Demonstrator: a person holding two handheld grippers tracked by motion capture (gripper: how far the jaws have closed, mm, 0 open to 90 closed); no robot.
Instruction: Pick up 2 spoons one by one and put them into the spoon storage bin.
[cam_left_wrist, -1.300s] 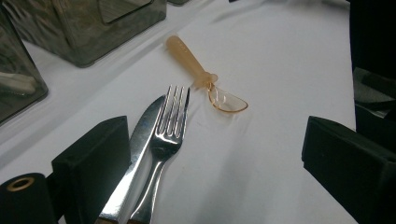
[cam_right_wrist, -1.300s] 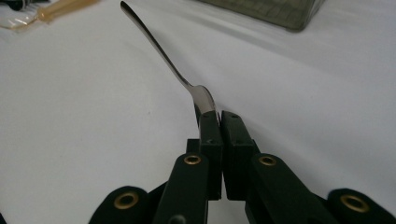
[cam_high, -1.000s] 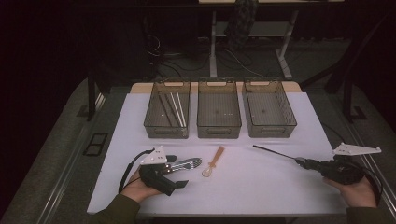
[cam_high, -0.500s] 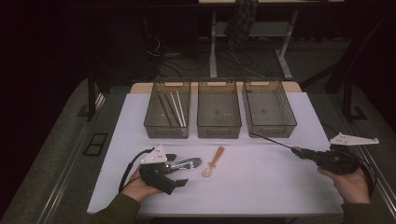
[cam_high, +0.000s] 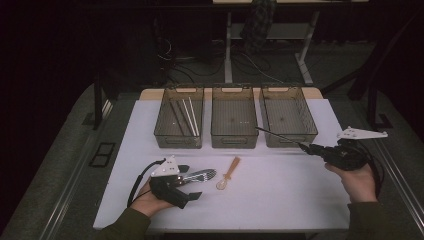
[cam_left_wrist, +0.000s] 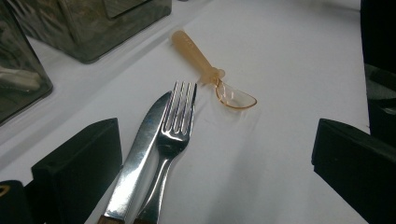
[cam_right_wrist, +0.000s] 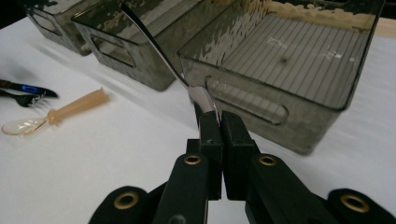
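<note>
My left gripper (cam_high: 192, 183) rests open on the white table, its jaws either side of a metal fork (cam_left_wrist: 180, 121) and a knife (cam_left_wrist: 140, 158) lying side by side. Just beyond them lies an amber plastic spoon (cam_left_wrist: 205, 70), handle towards the bins. My right gripper (cam_high: 312, 148) is shut on a thin metal utensil (cam_high: 277, 136). It holds the wide end (cam_right_wrist: 203, 98), and the long stem points up and away over the front rim of the right bin (cam_high: 290, 141). That bin looks bare inside.
Three smoky clear bins stand in a row at the back. The left bin (cam_high: 177, 140) holds long pale sticks, and the middle bin (cam_high: 234, 141) looks bare. White table (cam_high: 280, 195) lies open between the hands.
My right gripper has carried the metal utensil up and leftward, bringing its tip to the right bin's front rim. The left gripper has stayed put.
</note>
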